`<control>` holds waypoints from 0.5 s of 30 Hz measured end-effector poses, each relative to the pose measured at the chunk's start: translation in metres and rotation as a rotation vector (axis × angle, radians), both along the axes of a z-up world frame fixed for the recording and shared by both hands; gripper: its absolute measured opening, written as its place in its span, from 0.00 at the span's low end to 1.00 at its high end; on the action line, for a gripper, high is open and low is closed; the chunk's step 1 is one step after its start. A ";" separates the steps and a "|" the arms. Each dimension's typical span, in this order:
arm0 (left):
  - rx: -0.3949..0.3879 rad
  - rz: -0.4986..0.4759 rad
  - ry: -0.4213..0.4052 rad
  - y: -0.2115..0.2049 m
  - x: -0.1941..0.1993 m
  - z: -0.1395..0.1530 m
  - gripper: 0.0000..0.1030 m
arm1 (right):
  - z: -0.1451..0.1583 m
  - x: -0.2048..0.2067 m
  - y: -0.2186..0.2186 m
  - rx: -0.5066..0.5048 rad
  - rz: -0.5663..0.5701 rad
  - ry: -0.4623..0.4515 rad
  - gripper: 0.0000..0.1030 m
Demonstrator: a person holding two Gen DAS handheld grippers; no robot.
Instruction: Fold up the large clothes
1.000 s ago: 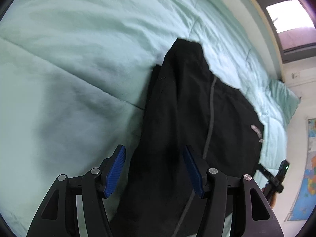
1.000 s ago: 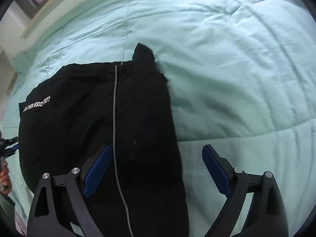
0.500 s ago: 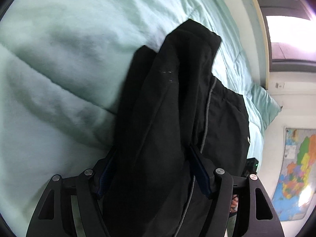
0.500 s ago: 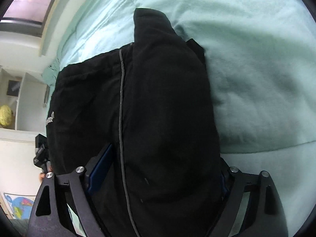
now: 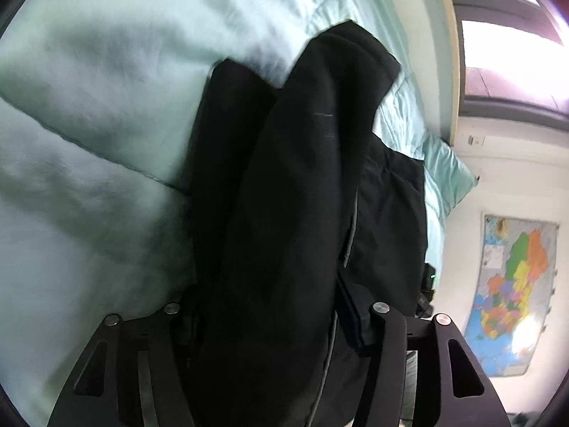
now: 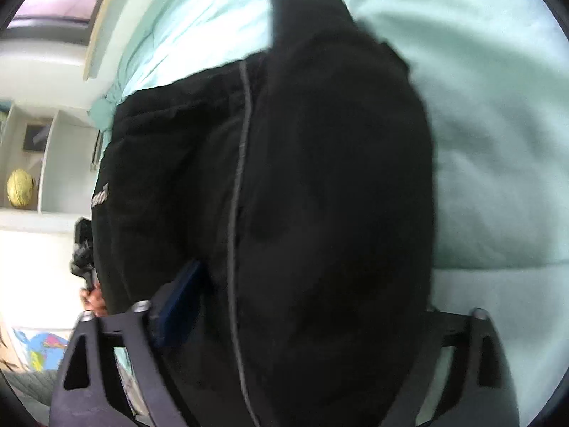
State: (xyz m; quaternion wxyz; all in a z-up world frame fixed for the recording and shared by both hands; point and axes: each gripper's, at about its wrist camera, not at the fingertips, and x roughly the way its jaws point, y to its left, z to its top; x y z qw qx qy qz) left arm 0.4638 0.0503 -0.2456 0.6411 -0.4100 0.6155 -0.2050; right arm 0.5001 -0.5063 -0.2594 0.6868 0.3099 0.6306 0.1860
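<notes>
- Left gripper (image 5: 265, 315): jaws closing, a thick bunch of the black garment (image 5: 295, 185) between them. The cloth fills the gap from pad to pad; it reads as a pinch on the bunched fabric.
- Right gripper (image 6: 295, 306): jaws opening, spread wide, the same garment mounded between them. One blue pad (image 6: 177, 300) shows at the near edge of the mound; the other is hidden under cloth, so a firm pinch cannot be confirmed.
- Garment: black, with a thin grey piping line (image 6: 236, 192) running its length and a small white print near its far side. It lies on the pale green quilt (image 5: 99, 114), bunched up towards both grippers, the rest spread flat beyond.
- Beyond the garment: the quilt runs to a window wall; a coloured map (image 5: 512, 284) hangs past the bed edge, and a shelf with a yellow ball (image 6: 20, 186) stands off the garment's print side.
- Step in hand (judgement): taking hold of the near edge of the garment, one gripper at each side, ahead of a fold.
- Next move calls for (judgement): a sure hold at both sides, then an even lift and carry of the near edge over the flat part, hands level so the edges meet.
</notes>
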 end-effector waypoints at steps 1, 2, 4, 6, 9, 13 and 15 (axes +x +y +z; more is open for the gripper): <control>-0.001 0.012 0.003 -0.001 0.000 -0.001 0.59 | -0.003 0.002 0.002 0.009 -0.011 0.002 0.92; 0.014 0.017 -0.008 -0.004 -0.001 0.002 0.58 | -0.002 0.001 0.003 0.010 -0.014 -0.006 0.91; 0.045 0.017 -0.057 -0.006 -0.009 0.016 0.48 | 0.005 -0.002 0.005 0.007 -0.013 -0.034 0.77; 0.045 0.028 -0.117 -0.007 -0.019 0.037 0.36 | 0.019 -0.012 0.005 -0.010 -0.012 -0.080 0.56; -0.021 0.060 -0.188 -0.011 -0.036 0.068 0.29 | 0.045 -0.029 0.005 -0.011 -0.014 -0.147 0.43; -0.082 0.055 -0.285 -0.030 -0.065 0.118 0.29 | 0.083 -0.054 0.025 -0.026 0.020 -0.233 0.41; -0.107 0.031 -0.332 -0.041 -0.083 0.145 0.29 | 0.108 -0.070 0.037 -0.028 0.035 -0.280 0.41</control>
